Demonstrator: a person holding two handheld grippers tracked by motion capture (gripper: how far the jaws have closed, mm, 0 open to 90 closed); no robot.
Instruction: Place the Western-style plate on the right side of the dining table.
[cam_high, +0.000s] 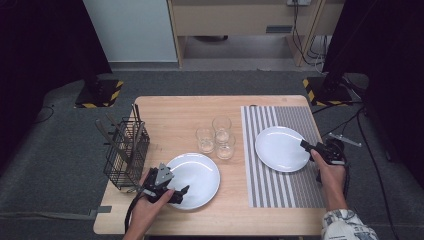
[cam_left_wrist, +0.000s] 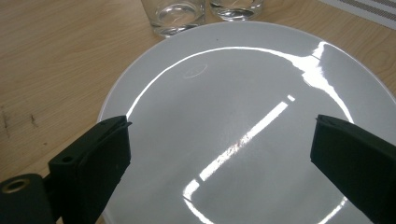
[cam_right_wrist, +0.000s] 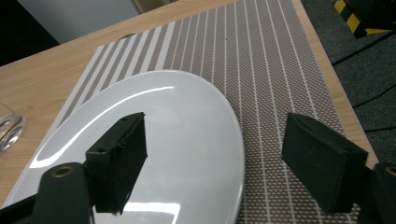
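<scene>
- A pale wooden tabletop (cam_high: 175, 112) is standing on grey carpet (cam_high: 60, 150), with black curtains hanging at both sides of the room and a light wall panel behind.
- A striped placemat (cam_high: 295, 192) of woven grey and white bands is covering the tabletop's right part.
- The left gripper (cam_high: 167, 192) is hovering over the near rim of the left plate (cam_high: 200, 175), a glossy white round dish lying on bare wood; in the left gripper view this plate (cam_left_wrist: 243, 116) is lying between and beyond the jaws, which are standing wide apart and holding nothing.
- The right gripper (cam_high: 307, 146) is sitting at the right edge of the right plate (cam_high: 280, 147), a matching shiny white dish resting on the placemat; in the right gripper view one jaw is hanging above the plate (cam_right_wrist: 187, 140) and the other above the mat beside it, the rim lying between them. These jaws are standing well open, gripping nothing.
- Three clear glass tumblers (cam_high: 216, 137) are clustering beyond the left jaws, between the two plates.
- A black wire basket (cam_high: 127, 155) holding dark utensils is standing just left of the left gripper.
</scene>
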